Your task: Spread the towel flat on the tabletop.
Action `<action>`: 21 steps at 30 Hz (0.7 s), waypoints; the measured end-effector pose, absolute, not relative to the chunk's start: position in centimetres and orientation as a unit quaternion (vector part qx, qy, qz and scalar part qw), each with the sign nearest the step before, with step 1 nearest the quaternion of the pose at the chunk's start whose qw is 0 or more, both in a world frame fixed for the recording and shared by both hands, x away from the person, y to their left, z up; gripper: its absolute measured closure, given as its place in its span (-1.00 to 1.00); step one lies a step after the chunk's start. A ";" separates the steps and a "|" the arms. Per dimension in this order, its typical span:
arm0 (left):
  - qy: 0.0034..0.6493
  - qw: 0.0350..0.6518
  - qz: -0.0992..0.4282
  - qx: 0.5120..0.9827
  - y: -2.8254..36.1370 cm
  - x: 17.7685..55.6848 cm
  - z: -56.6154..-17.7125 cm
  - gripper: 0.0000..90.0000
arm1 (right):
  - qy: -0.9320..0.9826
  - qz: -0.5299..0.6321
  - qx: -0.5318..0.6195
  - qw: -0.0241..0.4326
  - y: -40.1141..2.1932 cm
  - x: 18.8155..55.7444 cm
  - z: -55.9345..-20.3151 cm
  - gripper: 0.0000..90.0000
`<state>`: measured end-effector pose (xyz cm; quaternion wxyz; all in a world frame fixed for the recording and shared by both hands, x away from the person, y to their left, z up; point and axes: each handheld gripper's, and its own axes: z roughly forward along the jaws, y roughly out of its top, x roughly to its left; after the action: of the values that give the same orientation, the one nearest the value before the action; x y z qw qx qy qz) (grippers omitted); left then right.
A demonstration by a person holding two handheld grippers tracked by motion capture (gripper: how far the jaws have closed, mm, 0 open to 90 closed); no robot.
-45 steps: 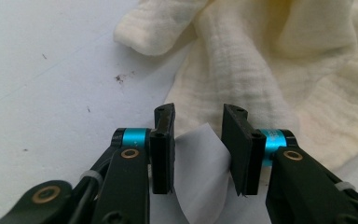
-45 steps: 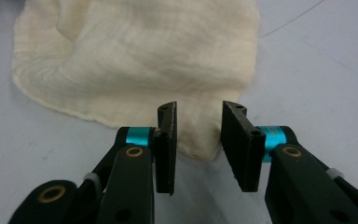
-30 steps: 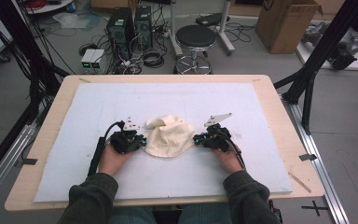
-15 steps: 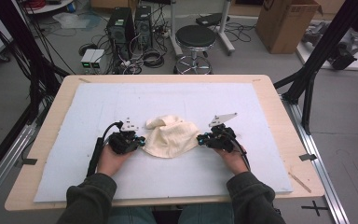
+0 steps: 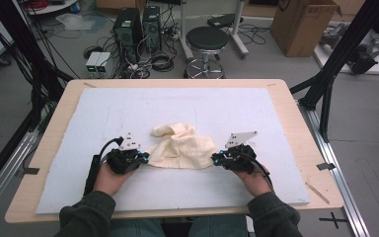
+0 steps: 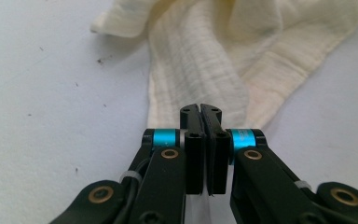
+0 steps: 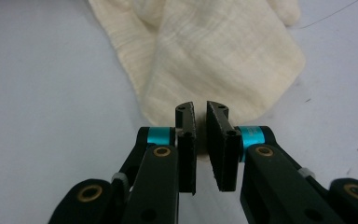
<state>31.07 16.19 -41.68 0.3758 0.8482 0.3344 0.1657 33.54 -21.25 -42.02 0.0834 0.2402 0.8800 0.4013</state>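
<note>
Left tongs (image 5: 144, 158) clenched on cloth (image 5: 182, 147) edge; right tongs (image 5: 215, 159) clenched on opposite edge; cloth on table (image 5: 286, 106).

My sleeves (image 5: 86, 217) dark olive green. Both grippers black; left gripper (image 6: 200, 114), right gripper (image 7: 200, 112) show cyan bands, brass rivets, white cable ties. Grey three-cornered plate (image 5: 240, 139) on top.

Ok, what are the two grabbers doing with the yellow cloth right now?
Left gripper shut on cream cloth, near edge pinched. Right gripper shut on its other end, small gap between jaws. Cloth bunched on white mat. Nothing in the way.
</note>
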 end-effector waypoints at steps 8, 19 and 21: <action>0.311 0.391 0.173 0.849 16.1 28.3 -40.4 0.95 | 0.873 0.421 0.229 0.092 -22.4 30.8 -41.1 0.83; 0.288 0.390 0.177 0.856 16.7 24.0 -40.2 0.95 | 0.879 0.425 0.203 0.077 -22.2 27.1 -41.3 0.81; 0.290 0.389 0.176 0.857 16.9 23.2 -40.3 0.95 | 0.881 0.423 0.197 0.073 -22.0 26.7 -41.4 0.80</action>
<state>23.20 16.91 -40.35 0.3889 0.8567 0.2895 0.1762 26.67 -22.02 -41.43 0.0728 0.1969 0.8814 0.4233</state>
